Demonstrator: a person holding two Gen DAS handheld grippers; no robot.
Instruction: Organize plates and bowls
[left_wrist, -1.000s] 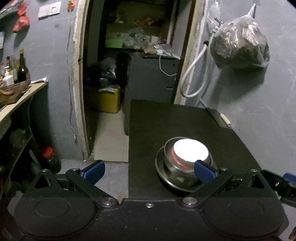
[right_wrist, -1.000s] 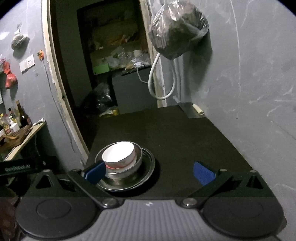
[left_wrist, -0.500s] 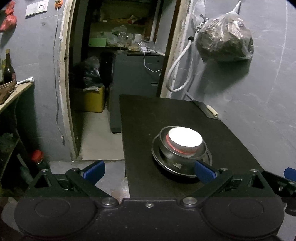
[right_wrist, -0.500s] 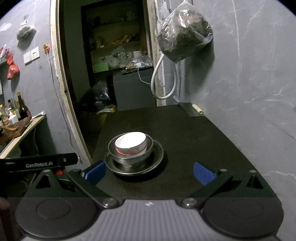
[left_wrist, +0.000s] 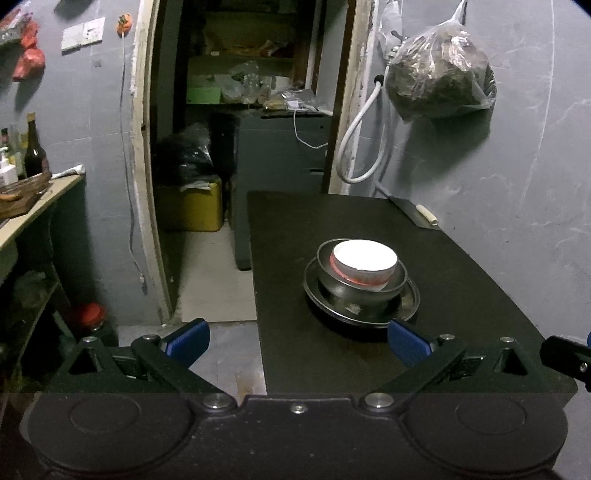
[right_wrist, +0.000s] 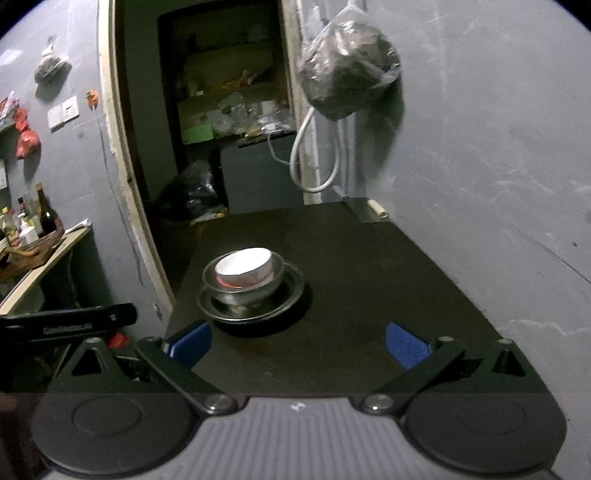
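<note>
Both grippers had backed off over the last second, so the stack looked smaller and further away. The white bowl sat nested in the steel bowl on the steel plate on the black table. Left gripper and right gripper were spread wide, empty, so stacking looked done.

1. Table: matte black.
2. Plate: dull silver metal.
3. Metal bowl: grey steel.
4. Inner bowl: white, red band at base.
5. Pads: blue, ridged.
6. Wall: grey, pale streaks.
7. Crate: yellow.
8. Hose: white.
9. Bag: clear, dark contents.
</note>
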